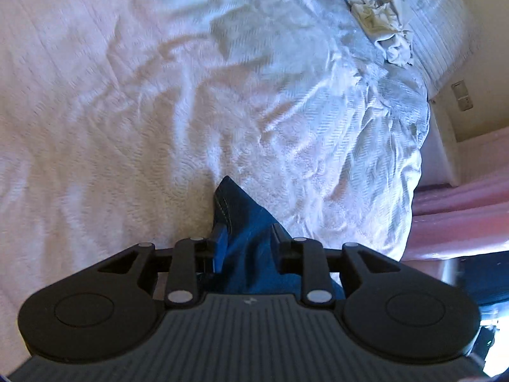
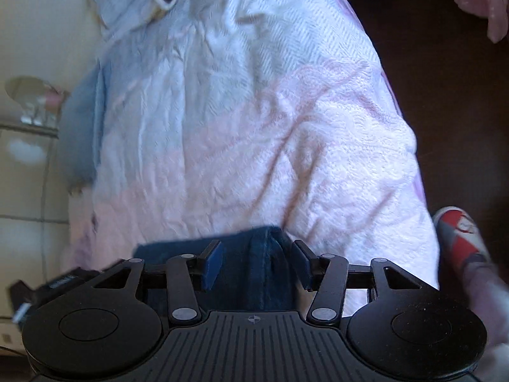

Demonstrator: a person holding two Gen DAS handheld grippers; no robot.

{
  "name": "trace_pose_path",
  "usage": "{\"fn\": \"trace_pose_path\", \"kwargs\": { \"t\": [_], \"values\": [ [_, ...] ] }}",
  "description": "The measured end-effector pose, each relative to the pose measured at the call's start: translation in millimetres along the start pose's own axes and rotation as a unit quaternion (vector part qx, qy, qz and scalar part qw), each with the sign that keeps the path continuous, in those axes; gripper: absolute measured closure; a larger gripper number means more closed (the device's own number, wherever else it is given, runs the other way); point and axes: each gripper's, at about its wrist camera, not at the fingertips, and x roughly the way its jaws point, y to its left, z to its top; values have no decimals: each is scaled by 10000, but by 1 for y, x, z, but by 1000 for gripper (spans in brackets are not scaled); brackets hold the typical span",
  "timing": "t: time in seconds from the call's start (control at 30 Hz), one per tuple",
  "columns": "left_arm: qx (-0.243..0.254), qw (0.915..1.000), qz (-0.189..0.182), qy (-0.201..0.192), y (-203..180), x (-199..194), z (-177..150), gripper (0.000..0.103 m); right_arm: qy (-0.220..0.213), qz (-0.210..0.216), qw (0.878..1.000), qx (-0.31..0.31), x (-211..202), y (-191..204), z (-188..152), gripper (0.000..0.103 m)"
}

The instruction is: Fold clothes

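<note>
The jeans [image 1: 251, 238] lie at the near edge of the bed [image 1: 127, 111], dark denim on a pale, rumpled bedspread, right under both tools. In the left wrist view the left hand-held gripper [image 1: 246, 242] has its jaws partly spread, a seamed denim corner poking out toward twelve o'clock between them; the pads do not seem to press the cloth, so I read it as loose rather than pinched. In the right wrist view the right hand-held gripper [image 2: 259, 261] stands wide, a thick denim fold rising in the gap with space on either side of it.

To my eye the step in hand is setting the denim down, or re-gripping it for a fold. To do it well, each tool should take one clean edge, not a bunched ridge: slide the pads along the seam until the layers lie flat between them, then close. Keep both grips level with each other so the fold line runs straight, and carry the cloth toward twelve o'clock, onto the open bedspread, away from the crumpled pale garment [image 1: 385, 25] at one o'clock.
</note>
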Motion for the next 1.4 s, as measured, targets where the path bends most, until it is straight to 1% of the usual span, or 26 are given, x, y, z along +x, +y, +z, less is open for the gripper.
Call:
{"fn": "trace_pose_path", "kwargs": {
  "t": [0.03, 0.07, 0.1, 0.2, 0.23, 0.33, 0.4, 0.47, 0.57, 0.67, 0.77, 0.83, 0.9, 0.93, 1.0, 1.03, 1.07, 1.1, 1.13, 1.17, 1.2, 1.23, 1.27, 1.3, 1.37, 1.4],
  "values": [
    [-28, 10000, -68, 60, 3, 5, 3, 79, 57, 51, 9999, 74, 4, -2, 2, 63],
    [-63, 9998, -127, 112, 6, 10, 4, 79, 99, 82, 9998, 150, 9, -4, 3, 70],
    [-104, 9997, -191, 146, 9, 14, 6, 79, 97, 63, 9997, 221, 12, -8, 2, 72],
    [-200, 9989, -381, 195, 16, 21, 7, 79, 61, 60, 9994, 324, 18, -13, 4, 72],
    [-195, 9988, -418, 182, 17, 21, 7, 81, 58, 66, 9994, 349, 19, -15, 5, 74],
    [-134, 9986, -496, 105, 21, 19, 5, 92, 38, 7, 9999, 164, 20, -13, 4, 92],
    [23, 9982, -597, -65, 21, 14, 1, 93, -58, 19, 10000, -49, 14, -10, 1, 97],
    [272, 9972, -639, -278, 20, 10, -4, 93, -156, -80, 9996, -204, 13, -9, -4, 98],
    [421, 9958, -662, -469, 27, 20, -9, 91, -288, -316, 9984, -384, 17, -10, -13, 99],
    [606, 9945, -577, -637, 29, 29, -12, 91, -294, -419, 9983, -280, 28, -15, -15, 98],
    [704, 9930, -540, -781, 24, 23, -16, 91, -211, -422, 9984, -313, 25, -12, -12, 97],
    [772, 9925, -474, -817, 20, 16, -17, 89, -150, -468, 9975, -506, 16, -4, -8, 90],
    [825, 9917, -319, -929, 14, 4, -18, 89, -152, -582, 9949, -813, 7, 7, -5, 85],
    [829, 9904, -156, -1091, 12, -5, -20, 90, -251, -709, 9911, -1096, 3, 16, -5, 84],
    [719, 9874, 156, -1402, 11, -26, -25, 92, -508, -1020, 9773, -1787, -6, 34, -10, 83],
    [718, 9869, 105, -1440, 9, -34, -30, 94, -568, -1050, 9709, -2078, -9, 39, -14, 83],
    [750, 9867, -28, -1444, 7, -42, -36, 96, -620, -1060, 9641, -2353, -12, 44, -19, 83],
    [890, 9867, -139, -1351, 2, -43, -43, 101, -634, -1002, 9584, -2597, -13, 48, -25, 83],
    [1090, 9865, -236, -1201, -4, -40, -51, 103, -592, -924, 9525, -2842, -12, 53, -32, 83],
    [1290, 9855, -334, -1051, -11, -38, -59, 103, -525, -925, 9463, -3055, -6, 56, -39, 83],
    [1561, 9829, -337, -915, -17, -31, -67, 103, -456, -925, 9395, -3266, 0, 60, -47, 83],
    [1858, 9788, -234, -831, -23, -21, -74, 103, -388, -925, 9323, -3475, 6, 64, -54, 83],
    [2075, 9747, -54, -831, -25, -9, -77, 103, -324, -938, 9249, -3670, 12, 67, -61, 83],
    [2113, 9732, 56, -906, -21, 0, -75, 103, -285, -992, 9174, -3843, 18, 67, -67, 83],
    [2034, 9727, 162, -1103, -9, 15, -68, 101, -356, -1206, 8964, -4250, 30, 62, -73, 83],
    [1950, 9738, 131, -1166, -3, 20, -62, 100, -377, -1290, 8902, -4353, 35, 58, -71, 83]
  ]
}}
